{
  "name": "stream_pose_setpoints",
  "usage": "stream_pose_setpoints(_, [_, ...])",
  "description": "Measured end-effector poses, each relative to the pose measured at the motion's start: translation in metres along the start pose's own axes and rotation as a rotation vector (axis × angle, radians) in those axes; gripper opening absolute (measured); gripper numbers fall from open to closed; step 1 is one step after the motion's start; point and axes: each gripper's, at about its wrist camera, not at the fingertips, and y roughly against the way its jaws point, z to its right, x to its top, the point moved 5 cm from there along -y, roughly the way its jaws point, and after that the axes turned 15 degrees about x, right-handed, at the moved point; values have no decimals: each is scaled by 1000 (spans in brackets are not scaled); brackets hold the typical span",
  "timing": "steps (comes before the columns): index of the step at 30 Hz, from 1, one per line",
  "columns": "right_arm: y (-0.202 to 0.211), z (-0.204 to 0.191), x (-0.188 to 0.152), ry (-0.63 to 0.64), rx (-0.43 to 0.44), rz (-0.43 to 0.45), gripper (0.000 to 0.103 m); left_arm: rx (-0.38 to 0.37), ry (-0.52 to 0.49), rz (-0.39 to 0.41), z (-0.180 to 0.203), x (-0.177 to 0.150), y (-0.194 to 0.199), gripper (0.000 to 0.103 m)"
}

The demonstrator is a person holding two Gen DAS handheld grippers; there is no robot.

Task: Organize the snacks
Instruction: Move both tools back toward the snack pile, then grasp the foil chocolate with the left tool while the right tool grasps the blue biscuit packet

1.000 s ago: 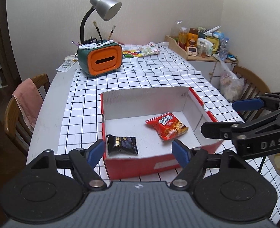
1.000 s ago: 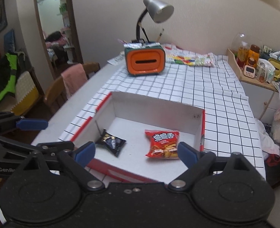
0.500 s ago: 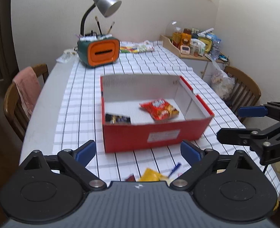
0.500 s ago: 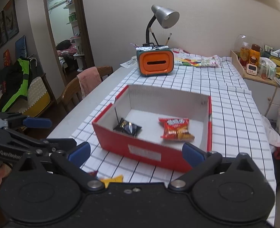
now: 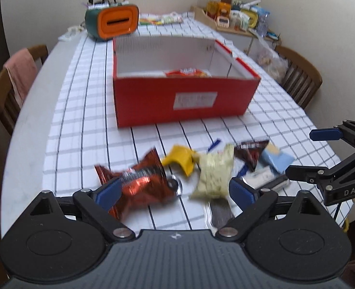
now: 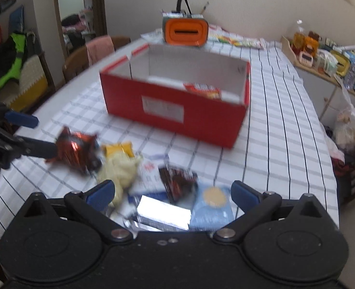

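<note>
The checked surface (image 5: 81, 110) is carrying a red box (image 5: 184, 101) near its middle, and that box is holding only a little so far: one red snack packet (image 5: 188, 72) is showing over the near wall, and whatever else is lying inside is hidden by that wall. So the sorting is, by my judgement, sitting at an early stage. Most of the snacks are waiting in a loose heap on the surface in front of the box: a shiny red bag (image 5: 139, 185), a pale yellow-green bag (image 5: 215, 173), a yellow packet (image 5: 181, 159), a dark wrapper (image 6: 177, 180), a light blue packet (image 6: 212, 207) and a silvery packet (image 6: 164, 213). The left gripper (image 5: 172, 190) is hovering over the shiny red bag with its fingers spread and pinching nothing; the right gripper (image 6: 172, 192) is hanging over the dark wrapper, its fingers likewise spread and empty.
</note>
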Motion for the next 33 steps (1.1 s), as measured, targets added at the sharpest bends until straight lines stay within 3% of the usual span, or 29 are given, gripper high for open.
stream_pose_setpoints(12, [-24,43,-22,-133,-37,-55,99,29,37,-122,14,-27,-38,95])
stream_pose_setpoints(14, [-26,45,-21,-130,-41,-61,99,28,68,-150,11,-28,-46,91])
stream_pose_setpoints(19, [-34,54,-20,-135,-36,-78,98,37,94,-192,7,-24,-66,68])
stream_pose_setpoints(26, [-44,65,-18,-143,-31,-107,95,67,53,-180,9,-12,-81,62])
stream_pose_setpoints(33, [-56,72,-16,-144,-17,-126,87,76,-22,-170,20,-4,-92,44])
